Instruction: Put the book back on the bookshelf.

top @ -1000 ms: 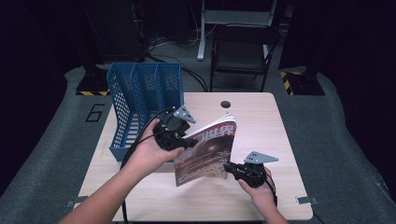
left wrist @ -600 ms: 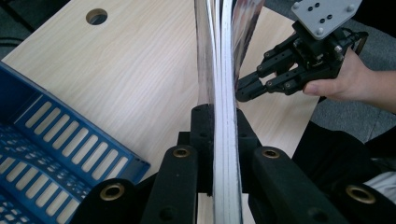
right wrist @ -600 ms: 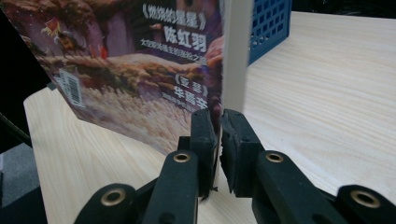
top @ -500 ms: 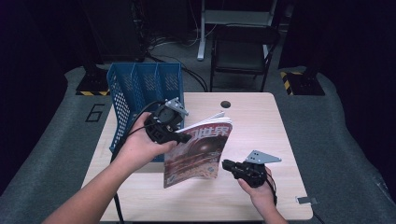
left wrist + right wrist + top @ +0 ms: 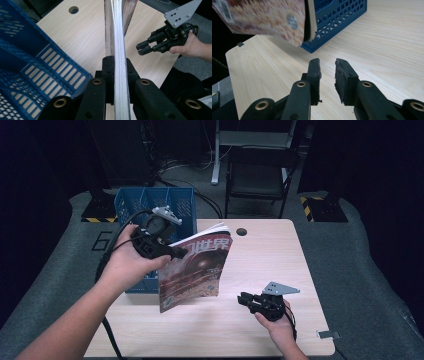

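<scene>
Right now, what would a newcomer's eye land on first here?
The glossy red-brown magazine, clamped at its edge by the left gripper and hanging in the air over the pale wooden table. Behind it, at the table's left edge, stands the blue slotted plastic file rack. The right gripper rests empty near the front, jaws apart.

A light wooden bench (image 5: 280,270) with a round hole (image 5: 242,231) near its far edge fills the middle of the frame, a blue slotted file basket (image 5: 165,202) stands on its upper left part, and a dark chair (image 5: 257,177) sits beyond at the top centre on grey floor.
</scene>
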The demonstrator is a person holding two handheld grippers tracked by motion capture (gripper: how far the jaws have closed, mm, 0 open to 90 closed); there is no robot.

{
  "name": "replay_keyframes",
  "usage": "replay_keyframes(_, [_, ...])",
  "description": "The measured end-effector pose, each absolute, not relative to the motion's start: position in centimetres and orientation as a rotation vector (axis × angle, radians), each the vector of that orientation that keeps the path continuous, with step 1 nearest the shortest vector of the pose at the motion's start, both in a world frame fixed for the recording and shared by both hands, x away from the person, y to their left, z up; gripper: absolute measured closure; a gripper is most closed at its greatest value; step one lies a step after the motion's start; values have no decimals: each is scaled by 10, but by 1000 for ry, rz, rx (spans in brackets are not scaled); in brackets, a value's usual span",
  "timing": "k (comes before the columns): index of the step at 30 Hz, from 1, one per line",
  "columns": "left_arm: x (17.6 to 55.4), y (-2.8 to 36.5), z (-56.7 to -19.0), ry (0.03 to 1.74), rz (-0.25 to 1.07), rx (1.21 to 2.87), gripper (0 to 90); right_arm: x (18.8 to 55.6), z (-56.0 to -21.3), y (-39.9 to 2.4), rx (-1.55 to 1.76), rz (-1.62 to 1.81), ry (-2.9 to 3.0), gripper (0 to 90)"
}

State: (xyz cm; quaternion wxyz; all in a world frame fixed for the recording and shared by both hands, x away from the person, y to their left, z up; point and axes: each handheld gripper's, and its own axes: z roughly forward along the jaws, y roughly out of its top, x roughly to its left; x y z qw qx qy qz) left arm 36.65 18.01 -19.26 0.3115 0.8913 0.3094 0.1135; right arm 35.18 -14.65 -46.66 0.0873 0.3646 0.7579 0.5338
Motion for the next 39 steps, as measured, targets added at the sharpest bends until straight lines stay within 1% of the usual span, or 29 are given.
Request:
replay_keyframes(6, [367,190,-180,852,317,2330,839,353,-470,-148,1115,1568,2246,668])
replay_keyframes(31, [375,219,-149,945,364,2287,839,353,-476,-147,1136,1523,2276,669])
replay_keyframes(39, [383,234,-143,1035,401,2223,839,354,-477,-146,1129,1519,2286,668])
